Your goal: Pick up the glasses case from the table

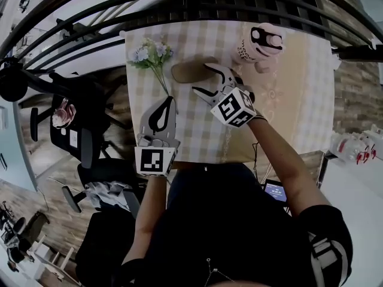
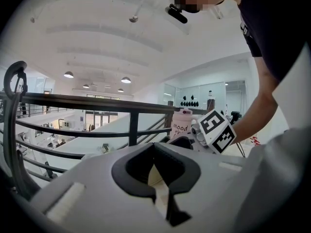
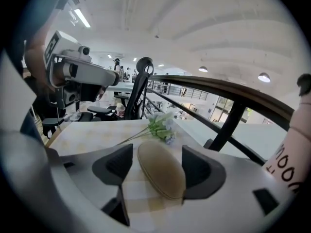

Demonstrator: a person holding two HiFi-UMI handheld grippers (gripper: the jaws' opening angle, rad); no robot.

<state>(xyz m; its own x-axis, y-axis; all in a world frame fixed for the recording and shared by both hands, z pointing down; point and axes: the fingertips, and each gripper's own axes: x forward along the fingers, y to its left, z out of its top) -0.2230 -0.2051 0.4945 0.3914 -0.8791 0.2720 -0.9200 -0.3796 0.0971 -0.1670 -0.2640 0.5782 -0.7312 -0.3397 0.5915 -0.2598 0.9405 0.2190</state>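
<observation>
The tan oval glasses case (image 1: 190, 72) lies flat on the checked tablecloth (image 1: 299, 112), at the far middle of the table. My right gripper (image 1: 202, 78) reaches in from the right, its jaws open on either side of the case's right end. In the right gripper view the case (image 3: 160, 169) lies lengthwise between the two dark pads; a gap shows at the left pad (image 3: 116, 166), while the right pad's edge meets the case's rim. My left gripper (image 1: 169, 102) hovers over the table's left front, shut and holding nothing; its own view shows the tips (image 2: 156, 149) meeting.
A small bunch of artificial flowers (image 1: 151, 55) lies just left of the case. A pink mug with a lid (image 1: 260, 43) stands to the case's right. A dark railing (image 1: 179, 5) runs behind the table. Office chairs (image 1: 78, 136) stand on the left.
</observation>
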